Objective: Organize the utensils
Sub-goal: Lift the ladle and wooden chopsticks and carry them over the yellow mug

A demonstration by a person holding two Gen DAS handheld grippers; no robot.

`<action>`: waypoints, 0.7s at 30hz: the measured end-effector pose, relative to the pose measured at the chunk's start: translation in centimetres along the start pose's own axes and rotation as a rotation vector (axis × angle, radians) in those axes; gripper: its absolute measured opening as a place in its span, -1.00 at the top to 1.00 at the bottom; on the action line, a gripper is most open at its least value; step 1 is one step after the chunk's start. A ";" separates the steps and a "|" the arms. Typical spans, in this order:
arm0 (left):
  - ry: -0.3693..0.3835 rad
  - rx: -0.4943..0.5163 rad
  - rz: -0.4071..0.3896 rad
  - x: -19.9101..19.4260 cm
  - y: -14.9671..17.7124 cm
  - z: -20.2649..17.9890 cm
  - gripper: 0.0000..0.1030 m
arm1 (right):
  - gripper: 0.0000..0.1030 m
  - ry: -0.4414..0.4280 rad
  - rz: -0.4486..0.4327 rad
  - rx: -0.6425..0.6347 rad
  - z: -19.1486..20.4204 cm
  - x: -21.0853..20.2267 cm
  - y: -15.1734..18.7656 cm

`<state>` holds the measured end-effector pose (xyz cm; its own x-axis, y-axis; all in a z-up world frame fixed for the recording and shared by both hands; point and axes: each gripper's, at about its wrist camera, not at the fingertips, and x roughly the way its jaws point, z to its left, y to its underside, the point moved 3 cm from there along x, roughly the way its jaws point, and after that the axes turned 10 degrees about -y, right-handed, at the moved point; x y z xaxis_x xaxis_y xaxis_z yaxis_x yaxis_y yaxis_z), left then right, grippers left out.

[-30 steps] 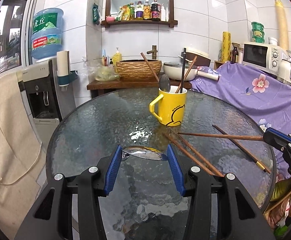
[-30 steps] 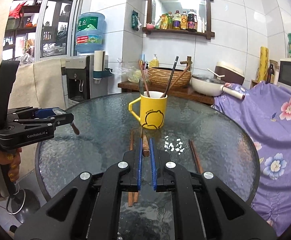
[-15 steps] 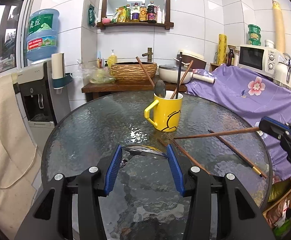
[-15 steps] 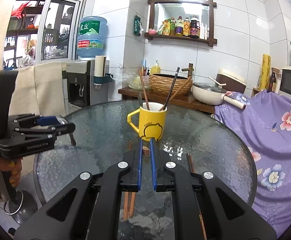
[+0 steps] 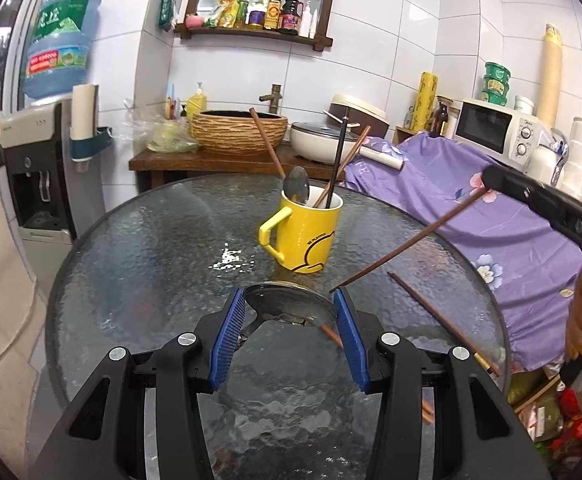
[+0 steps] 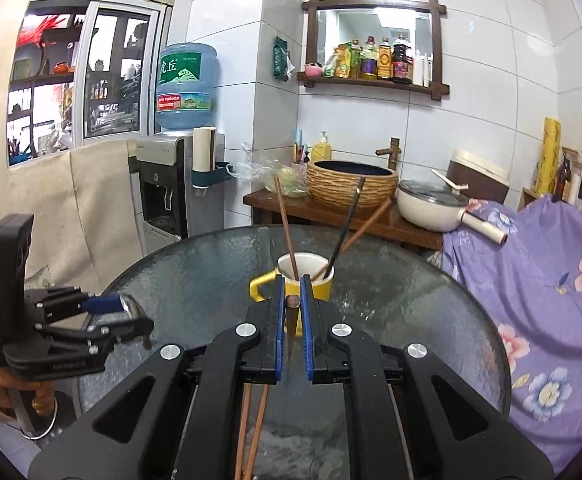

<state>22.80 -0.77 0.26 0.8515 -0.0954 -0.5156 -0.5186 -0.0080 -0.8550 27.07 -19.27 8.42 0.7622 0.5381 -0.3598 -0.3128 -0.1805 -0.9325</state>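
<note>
A yellow mug (image 5: 305,236) stands mid-table with three chopsticks and a spoon in it. My left gripper (image 5: 289,296) is shut on the bowl of a metal spoon (image 5: 287,307), held just above the glass in front of the mug. At the right, my right gripper (image 5: 491,174) is shut on a brown chopstick (image 5: 403,246) that slants down toward the spoon. In the right wrist view the right gripper (image 6: 291,282) pinches that chopstick's end (image 6: 292,301) just before the mug (image 6: 323,286). The left gripper (image 6: 137,316) sits at the left. Two chopsticks (image 6: 253,420) lie below on the table.
The round glass table (image 5: 151,248) has another chopstick (image 5: 431,310) lying at its right. A purple flowered cloth (image 5: 491,232) drapes beside it. A water dispenser (image 5: 39,176) stands left. Behind is a wooden counter with a woven basin (image 5: 237,132) and a white pan (image 6: 431,206).
The right gripper has lifted its chopstick off the table; it now hangs slanted, tip down near the spoon. The left gripper with the spoon has drifted nearer the mug.
</note>
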 end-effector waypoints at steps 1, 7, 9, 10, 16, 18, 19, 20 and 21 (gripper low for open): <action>0.007 -0.002 0.005 0.1 -0.1 0.0 0.12 | 0.84 -0.005 0.008 -0.003 -0.2 0.4 -0.7; 0.025 -0.006 0.018 0.9 -0.8 0.2 0.12 | 0.84 -0.029 0.043 0.005 -0.7 2.2 -2.9; 0.030 -0.007 0.021 1.0 -0.9 0.2 0.13 | 0.84 -0.035 0.053 0.008 -0.9 2.7 -3.4; 0.034 -0.008 0.023 1.1 -1.0 0.3 0.12 | 0.84 -0.037 0.056 0.009 -1.0 2.8 -3.6; 0.042 -0.005 0.015 1.2 -1.9 0.3 0.12 | 0.84 -0.047 0.061 0.018 -1.3 3.1 -5.4; 0.044 -0.002 0.009 1.2 -2.3 0.2 0.13 | 0.84 -0.044 0.061 0.012 -1.3 3.1 -5.6; 0.046 -0.001 0.008 1.2 -2.5 0.1 0.12 | 0.84 -0.044 0.061 0.012 -1.3 3.1 -5.9; 0.048 0.002 0.006 1.2 -2.6 0.0 0.12 | 0.84 -0.045 0.061 0.011 -1.3 3.0 -6.1; 0.051 0.005 0.002 1.2 -2.9 -0.1 0.12 | 0.85 -0.044 0.060 0.011 -1.3 3.0 -6.3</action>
<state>25.34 -1.01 2.13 0.8454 -0.1463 -0.5137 -0.5197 -0.0031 -0.8543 32.04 -17.55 13.17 0.7162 0.5623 -0.4134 -0.3635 -0.2051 -0.9087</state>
